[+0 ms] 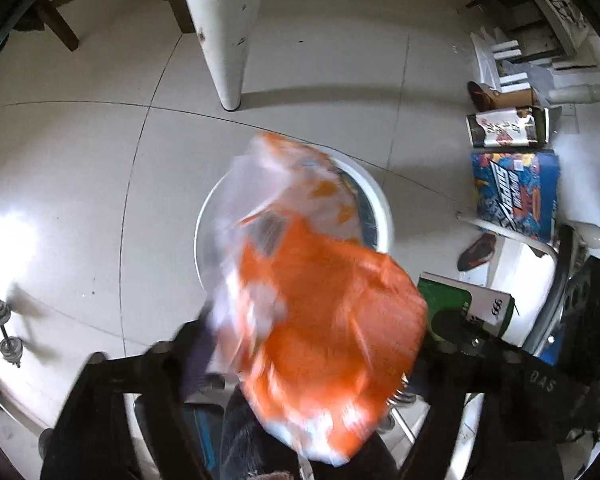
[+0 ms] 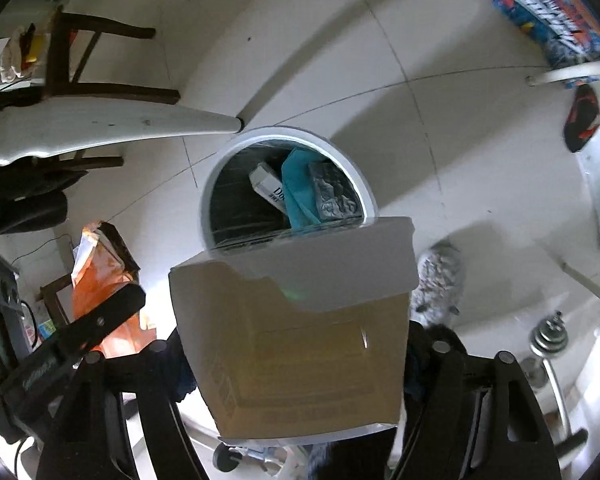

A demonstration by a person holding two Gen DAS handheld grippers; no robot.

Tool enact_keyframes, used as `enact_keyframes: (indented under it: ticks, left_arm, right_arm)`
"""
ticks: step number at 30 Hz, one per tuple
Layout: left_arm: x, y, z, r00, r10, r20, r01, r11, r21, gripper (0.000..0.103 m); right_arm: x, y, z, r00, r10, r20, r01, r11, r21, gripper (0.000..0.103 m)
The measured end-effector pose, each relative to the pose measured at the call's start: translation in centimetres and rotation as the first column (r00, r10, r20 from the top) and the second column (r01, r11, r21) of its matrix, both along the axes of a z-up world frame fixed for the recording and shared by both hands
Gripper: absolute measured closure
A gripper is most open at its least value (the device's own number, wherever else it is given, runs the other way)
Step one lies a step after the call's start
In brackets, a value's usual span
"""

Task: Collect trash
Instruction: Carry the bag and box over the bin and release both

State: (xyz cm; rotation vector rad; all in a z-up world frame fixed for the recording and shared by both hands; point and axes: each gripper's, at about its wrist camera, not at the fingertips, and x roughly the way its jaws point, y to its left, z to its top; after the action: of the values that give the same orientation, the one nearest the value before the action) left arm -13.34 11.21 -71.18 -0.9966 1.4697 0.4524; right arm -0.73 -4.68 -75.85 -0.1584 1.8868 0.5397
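Observation:
My left gripper [image 1: 312, 344] is shut on an orange and clear plastic bag [image 1: 320, 312], blurred, hanging above a round white trash bin [image 1: 380, 200] on the tiled floor. The bag [image 2: 100, 288] also shows at the left of the right wrist view, with the left gripper finger [image 2: 100, 320] on it. My right gripper [image 2: 296, 356] is shut on an open white and brown cardboard box [image 2: 300, 340], held just in front of the trash bin [image 2: 340, 152]. The bin holds a white carton [image 2: 266, 186], a teal wrapper [image 2: 296, 188] and a grey packet [image 2: 332, 196].
A white table leg [image 1: 224, 28] stands behind the bin. Boxes [image 1: 516, 192], cartons and shoes [image 1: 476, 256] lie at the right. A dumbbell [image 1: 4, 328] lies at the left. A wooden chair [image 2: 92, 60] and a grey cat [image 2: 440, 280] are near the bin.

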Motion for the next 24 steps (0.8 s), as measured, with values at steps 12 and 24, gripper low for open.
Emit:
enact_keyframes:
  ticks: [12, 24]
  left_arm:
    - [-4.1, 1.0, 0.7, 0.996, 0.018, -0.086, -0.004, 0.989, 0.149, 0.005]
    - [-6.3, -1.2, 13.0, 0.991, -0.037, -0.127, 0.063, 0.977, 0.206, 0.005]
  right_arm:
    - [-2.1, 2.8, -2.5, 0.996, 0.093, 0.000, -0.093, 0.996, 0.016, 0.000]
    - [-4.6, 1.8, 12.6, 0.973, 0.204, 0.108, -0.196, 0.977, -0.084, 0.000]
